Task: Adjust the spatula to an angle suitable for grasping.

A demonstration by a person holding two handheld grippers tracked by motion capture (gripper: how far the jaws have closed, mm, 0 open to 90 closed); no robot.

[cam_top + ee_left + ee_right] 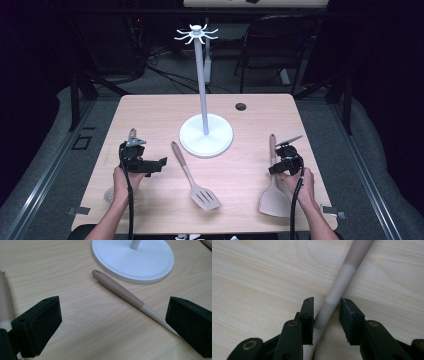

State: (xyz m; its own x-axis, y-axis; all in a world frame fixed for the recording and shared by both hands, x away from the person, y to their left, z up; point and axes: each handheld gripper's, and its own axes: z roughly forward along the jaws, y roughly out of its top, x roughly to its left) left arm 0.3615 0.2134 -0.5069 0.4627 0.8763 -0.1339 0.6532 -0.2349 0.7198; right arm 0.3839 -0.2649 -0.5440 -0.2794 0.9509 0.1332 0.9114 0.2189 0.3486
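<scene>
Wood tabletop point(150, 115), pale and grained, takes up the middle of my high view, with a small round hole point(240, 106) near its far edge. Around it the room is dark — grey floor, cables behind, a black chair point(280, 45) at the far right. A white stand point(205, 134) rises from a round base at the table's centre, its pole topped by a ring of hooks.

Two spatulas lie near me. The slotted spatula point(196, 177) rests just in front of the base, its handle running toward the stand; in the left gripper view that handle point(120, 291) is tan at the end and cream lower down, with a small hole at the tip.

The solid spatula point(273, 192) lies at the right, blade toward me, handle pointing away. In the right gripper view its handle point(337, 290) runs from grey-brown to paler bands.

My right gripper point(286, 161) sits over that handle. The jaws straddle it — one pad looks to touch, the other stands just off, so it is not yet clamped.

My left gripper point(141, 163) rests at the table's left, jaws spread wide over bare wood, holding nothing.
</scene>
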